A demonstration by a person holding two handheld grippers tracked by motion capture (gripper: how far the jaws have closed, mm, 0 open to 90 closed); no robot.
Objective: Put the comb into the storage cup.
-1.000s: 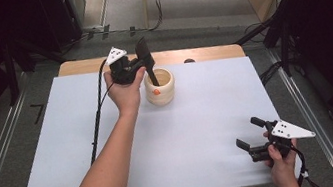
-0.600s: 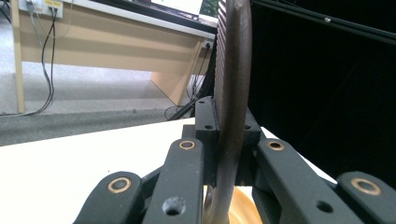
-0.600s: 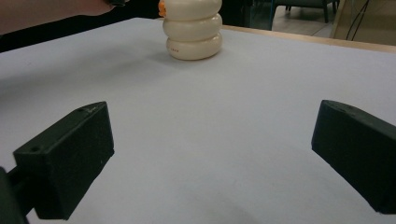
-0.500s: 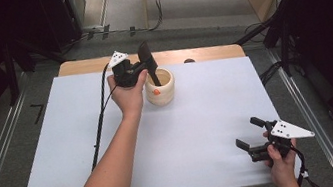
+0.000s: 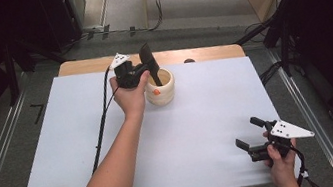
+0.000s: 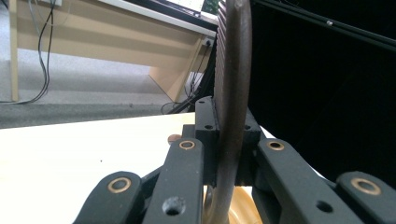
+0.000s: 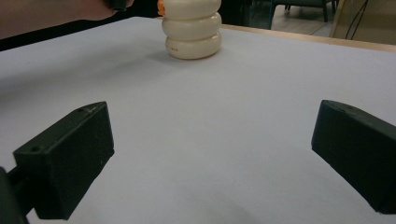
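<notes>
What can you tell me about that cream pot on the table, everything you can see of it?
The pot is cream, glossy like ceramic, with a ribbed body of stacked rounded rings and an open top. It stands upright on the white table cover, near the far edge. An orange spot marks its side. A dark flat tool, shut in the left gripper, dips into it. The hand sits beside it.

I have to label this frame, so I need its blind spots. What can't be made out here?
- Inside of the cream pot: high view, too small; the dark tool covers its mouth.
- Tool's lower end: left gripper view, behind the left gripper.
- Pot's top: right gripper view, cut by the upper edge.
</notes>
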